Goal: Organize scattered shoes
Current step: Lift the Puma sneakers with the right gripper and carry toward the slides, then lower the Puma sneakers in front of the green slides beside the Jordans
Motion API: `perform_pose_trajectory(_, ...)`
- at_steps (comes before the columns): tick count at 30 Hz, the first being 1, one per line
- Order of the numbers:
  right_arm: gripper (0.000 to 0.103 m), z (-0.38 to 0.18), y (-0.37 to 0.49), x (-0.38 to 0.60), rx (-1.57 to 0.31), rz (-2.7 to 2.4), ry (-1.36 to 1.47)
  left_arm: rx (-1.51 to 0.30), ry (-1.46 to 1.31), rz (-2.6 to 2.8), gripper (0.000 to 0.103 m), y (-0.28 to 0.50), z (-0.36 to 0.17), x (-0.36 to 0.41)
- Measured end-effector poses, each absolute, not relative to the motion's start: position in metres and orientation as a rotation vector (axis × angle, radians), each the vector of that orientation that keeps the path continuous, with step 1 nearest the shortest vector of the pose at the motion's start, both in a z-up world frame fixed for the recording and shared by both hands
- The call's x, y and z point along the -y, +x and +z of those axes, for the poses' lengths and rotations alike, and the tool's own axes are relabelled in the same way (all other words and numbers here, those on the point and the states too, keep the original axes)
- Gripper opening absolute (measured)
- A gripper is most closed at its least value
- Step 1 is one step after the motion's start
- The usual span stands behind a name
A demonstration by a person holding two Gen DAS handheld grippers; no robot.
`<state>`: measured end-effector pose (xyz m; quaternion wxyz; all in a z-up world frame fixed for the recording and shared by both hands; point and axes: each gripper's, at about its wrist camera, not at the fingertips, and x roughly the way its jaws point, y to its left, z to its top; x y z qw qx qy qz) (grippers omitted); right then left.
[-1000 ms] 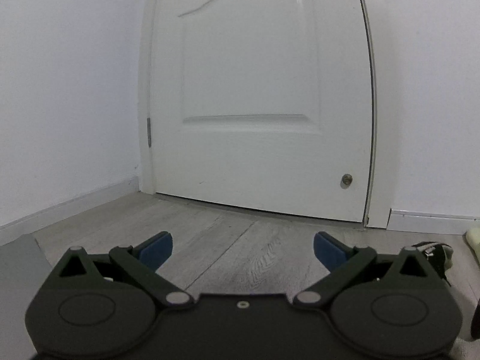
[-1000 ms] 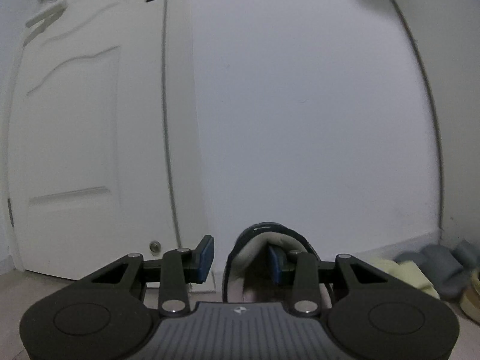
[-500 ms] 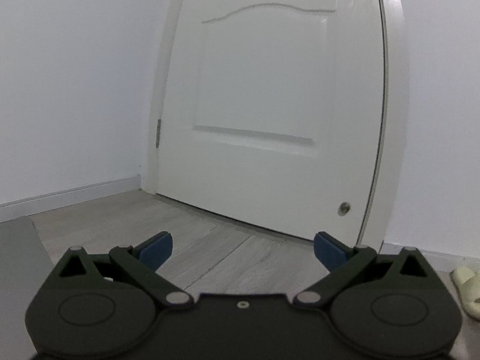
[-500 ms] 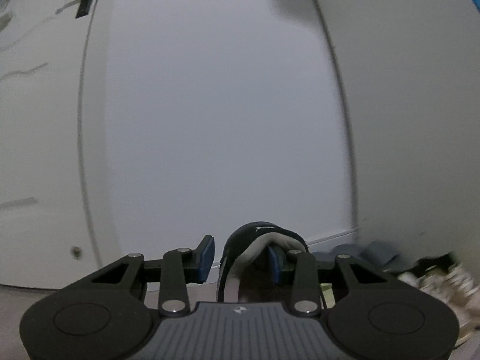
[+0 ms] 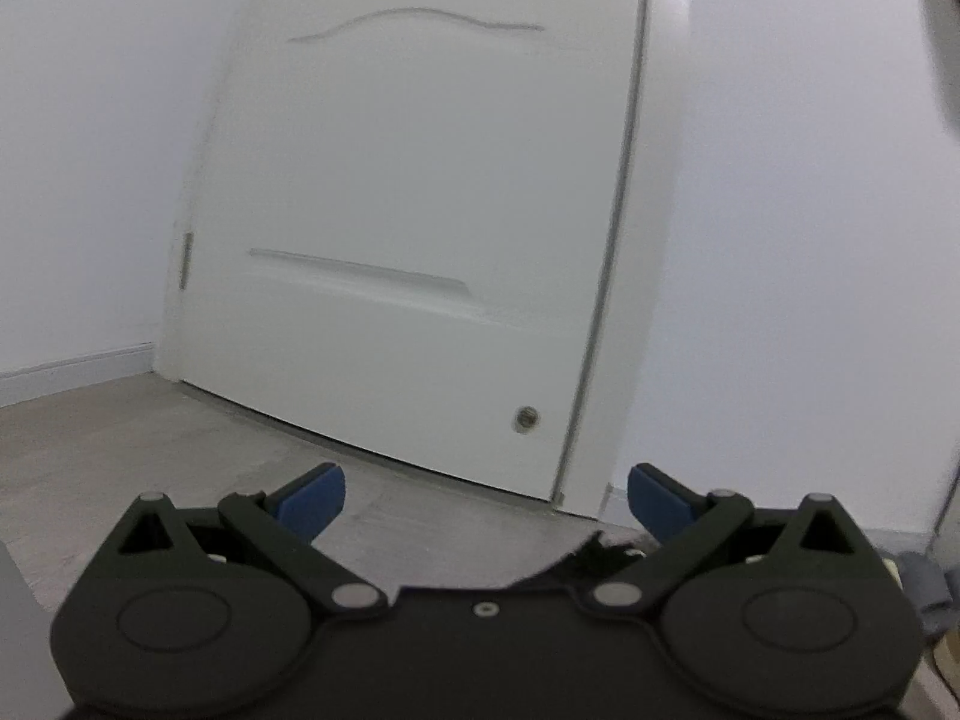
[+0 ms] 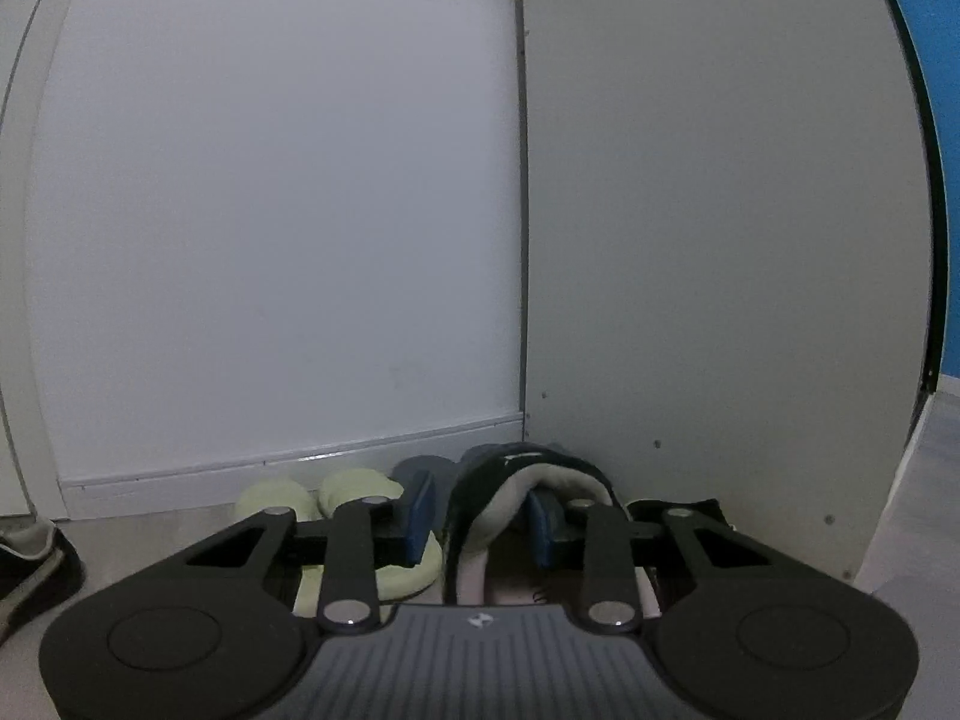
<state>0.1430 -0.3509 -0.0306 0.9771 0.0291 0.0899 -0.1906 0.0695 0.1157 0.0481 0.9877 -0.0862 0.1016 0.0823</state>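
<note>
My right gripper [image 6: 480, 519] grasps the dark shoe [image 6: 510, 498] by its collar wall, its jaws having just closed tighter, and carries it in front of the pale green slippers [image 6: 312, 495] at the baseboard [image 6: 288, 468]. My left gripper [image 5: 486, 501] is released and holds nothing, facing the white door [image 5: 408, 210] over the floor [image 5: 120, 438].

In the right wrist view, a pair of slippers [image 6: 336, 495] lies on the floor [image 6: 150, 540] against the baseboard [image 6: 288, 468], left of a lined shoe [image 6: 516, 498] that sits in the corner beside a cabinet panel [image 6: 720, 240]. Another shoe [image 6: 30, 564] lies far left. In the left wrist view, a door [image 5: 408, 210] stands ahead.
</note>
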Motion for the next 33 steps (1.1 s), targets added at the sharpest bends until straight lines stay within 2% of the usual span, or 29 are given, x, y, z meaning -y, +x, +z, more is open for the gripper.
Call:
perform_pose_trajectory(5, 0.028, -0.044, 0.159, 0.361, -0.222, -0.338, 0.035, -0.229, -0.135, 0.129, 0.102, 0.077, 0.042, -0.101)
perform_pose_trajectory(12, 0.028, -0.059, 0.243, 0.355, -0.355, -0.297, -0.038, -0.264, -0.123, 0.131, 0.102, 0.09, 0.032, -0.098)
perform_pose_trajectory(15, 0.02, -0.069, 0.263, 0.345, -0.377, -0.267, -0.112, -0.283, -0.113, 0.128, 0.102, 0.097, 0.028, -0.097)
perform_pose_trajectory(17, 0.02, -0.072, 0.269, 0.334, -0.369, -0.254, -0.182, -0.291, -0.098, 0.127, 0.102, 0.105, 0.026, -0.097)
perform_pose_trajectory(22, 0.02, -0.084, 0.306, 0.35, -0.44, -0.236, -0.111, -0.297, -0.073, 0.119, 0.102, 0.105, 0.023, -0.089)
perform_pose_trajectory(26, 0.022, -0.089, 0.299, 0.352, -0.483, -0.221, -0.046, -0.305, -0.077, 0.123, 0.102, 0.11, 0.022, -0.092)
perform_pose_trajectory(27, 0.024, -0.087, 0.296, 0.351, -0.487, -0.213, -0.025, -0.307, -0.081, 0.125, 0.102, 0.109, 0.022, -0.092)
perform_pose_trajectory(29, 0.034, -0.083, 0.295, 0.347, -0.499, -0.194, 0.015, -0.325, -0.091, 0.141, 0.102, 0.113, 0.023, -0.093)
perform_pose_trajectory(32, 0.054, -0.07, 0.289, 0.324, -0.53, -0.111, 0.119, -0.349, -0.073, 0.195, 0.102, 0.135, 0.032, -0.096)
perform_pose_trajectory(33, 0.067, -0.066, 0.285, 0.312, -0.54, -0.064, 0.136, -0.356, -0.072, 0.208, 0.102, 0.14, 0.035, -0.097)
